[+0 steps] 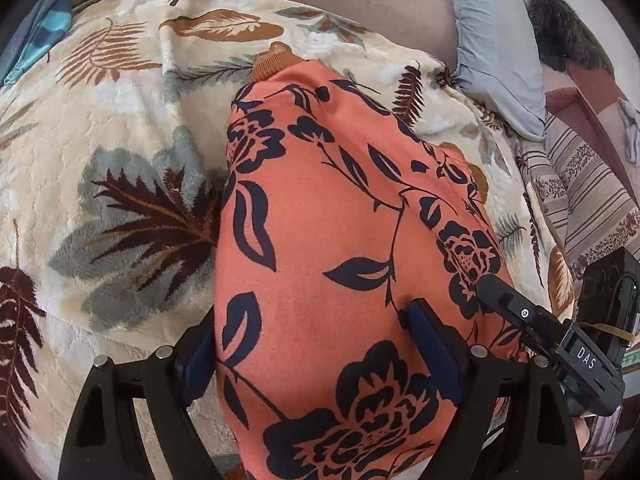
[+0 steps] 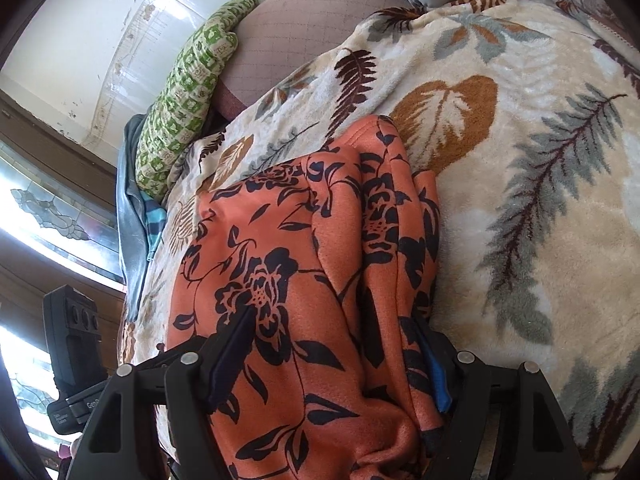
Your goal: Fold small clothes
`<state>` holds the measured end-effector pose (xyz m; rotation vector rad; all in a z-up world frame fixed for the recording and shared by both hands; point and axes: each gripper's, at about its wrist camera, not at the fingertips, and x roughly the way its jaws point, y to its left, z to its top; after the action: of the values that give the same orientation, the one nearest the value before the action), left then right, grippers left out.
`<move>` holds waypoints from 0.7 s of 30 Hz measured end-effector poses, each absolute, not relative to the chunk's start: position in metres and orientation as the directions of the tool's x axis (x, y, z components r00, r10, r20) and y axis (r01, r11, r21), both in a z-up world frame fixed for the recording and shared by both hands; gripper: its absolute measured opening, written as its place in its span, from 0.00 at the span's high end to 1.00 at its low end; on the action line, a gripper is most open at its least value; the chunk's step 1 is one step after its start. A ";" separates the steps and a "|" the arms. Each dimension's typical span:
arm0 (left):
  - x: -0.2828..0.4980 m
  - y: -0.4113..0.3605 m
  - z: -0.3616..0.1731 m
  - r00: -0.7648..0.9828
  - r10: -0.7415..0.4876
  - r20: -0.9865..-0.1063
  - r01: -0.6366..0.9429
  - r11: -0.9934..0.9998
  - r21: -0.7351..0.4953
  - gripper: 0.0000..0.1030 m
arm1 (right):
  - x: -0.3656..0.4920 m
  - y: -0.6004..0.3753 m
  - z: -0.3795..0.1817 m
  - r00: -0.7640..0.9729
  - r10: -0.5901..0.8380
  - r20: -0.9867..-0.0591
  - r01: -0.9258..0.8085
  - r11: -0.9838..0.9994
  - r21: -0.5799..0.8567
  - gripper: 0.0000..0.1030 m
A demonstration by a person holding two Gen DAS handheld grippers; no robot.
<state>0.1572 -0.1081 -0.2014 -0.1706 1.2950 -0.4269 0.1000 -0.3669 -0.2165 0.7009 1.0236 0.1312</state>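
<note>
"DAS" on the right hand-held gripper [image 1: 486, 286].

One garment, one blanket, two grippers.
Also one orange floral garment [image 1: 320, 220], one leaf-print blanket [image 1: 120, 140], one green patterned pillow [image 2: 188, 92] at eleven o'clock.

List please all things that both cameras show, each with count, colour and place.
garment: one, orange with dark flowers and a brown cuff at the far end, on the blanket, between both tongs.
blanket: one, cream with brown and grey leaves, under the garment.
grey pillow: one, pale grey-blue, far right in the left view.
green cushion: one, green and white, beside the wall.
blue cloth: one, blue with stripes, at the blanket's edge below the cushion.
striped sheet: one, beige and brown, right of the blanket.
left tongs: one, black with blue pads, closed on a thick fold of the garment.
right tongs: one, black with blue pads, closed on bunched garment.
</note>
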 end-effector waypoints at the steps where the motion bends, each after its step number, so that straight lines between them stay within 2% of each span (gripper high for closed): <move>1: 0.157 -0.109 -0.202 0.212 -0.392 -0.895 0.213 0.913 -0.349 0.14 | 0.100 -0.366 -0.217 0.532 0.410 -0.741 0.213 0.782 0.586 0.26; 5: 0.151 -0.115 -0.196 0.258 -0.349 -0.901 0.237 0.927 -0.291 0.15 | 0.100 -0.368 -0.218 0.535 0.420 -0.733 0.218 0.769 0.600 0.26; 12: 0.144 -0.125 -0.188 0.319 -0.285 -0.904 0.276 0.940 -0.199 0.22 | 0.100 -0.370 -0.219 0.541 0.429 -0.723 0.220 0.758 0.614 0.26; 16: 0.141 -0.129 -0.184 0.348 -0.256 -0.902 0.289 0.944 -0.156 0.25 | 0.097 -0.374 -0.215 0.567 0.426 -0.705 0.210 0.753 0.624 0.33; 21: 0.139 -0.130 -0.183 0.367 -0.240 -0.899 0.296 0.946 -0.132 0.25 | 0.094 -0.371 -0.212 0.578 0.415 -0.702 0.186 0.771 0.609 0.35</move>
<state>0.1388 -0.1304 -0.1835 0.0548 1.1442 -0.3441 0.0944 -0.3709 -0.2115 0.7033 0.9651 0.1479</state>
